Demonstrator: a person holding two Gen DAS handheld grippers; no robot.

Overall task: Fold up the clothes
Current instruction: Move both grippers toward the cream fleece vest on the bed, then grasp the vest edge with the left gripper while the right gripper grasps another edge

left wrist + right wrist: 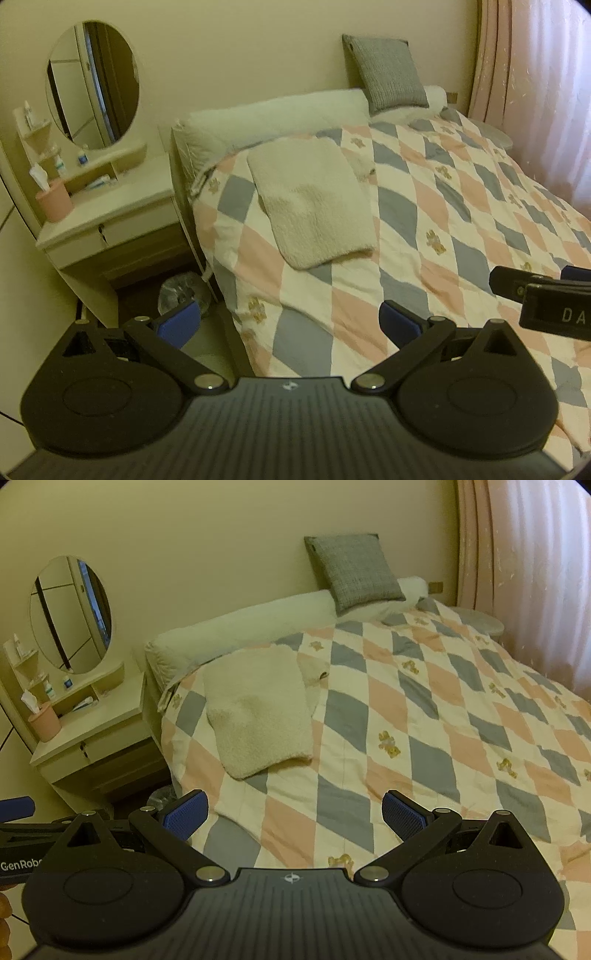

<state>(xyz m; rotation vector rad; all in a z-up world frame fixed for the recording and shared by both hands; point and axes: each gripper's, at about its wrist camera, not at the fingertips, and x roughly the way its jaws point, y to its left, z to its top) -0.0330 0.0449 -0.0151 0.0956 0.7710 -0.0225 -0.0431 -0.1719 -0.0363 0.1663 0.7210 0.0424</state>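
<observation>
As both grippers hang above the bed with nothing between their fingers, the scene reads like this, view by view.

Left wrist view, garment: a cream fleecy garment (pixel 314 199) lies as a flat, tidy rectangle on the pink, grey and white checked quilt (pixel 443 206), centre of the frame, towards the pillow end.
Left wrist view, stray part: a small fleecy bit pokes out at the rectangle's upper right edge; whether it is a sleeve or a second piece, I cannot tell.
Left wrist view, left gripper (pixel 290 326): blue-padded fingers spread wide, holding nothing, at the lower middle, well short of the garment.
Left wrist view, right gripper (pixel 535 291): only its black body shows at the right edge.
Left wrist view, surroundings: a grey woven cushion (pixel 388 70) leans on the wall at the top; a white dresser with an oval mirror (pixel 92 85) fills the upper left.

Right wrist view, garment: the same cream rectangle (pixel 258 709) sits left of centre, edges fairly straight, near corner rounded.
Right wrist view, right gripper (pixel 293 814): fingers wide apart and empty, low in the frame, apart from the cloth.
Right wrist view, left gripper: a blue pad and black body at the left edge.

Progress: the garment already lies folded into a compact shape. That fits a finished fold, or a half-fold awaiting another pass; no other loose clothes show on the quilt.
</observation>
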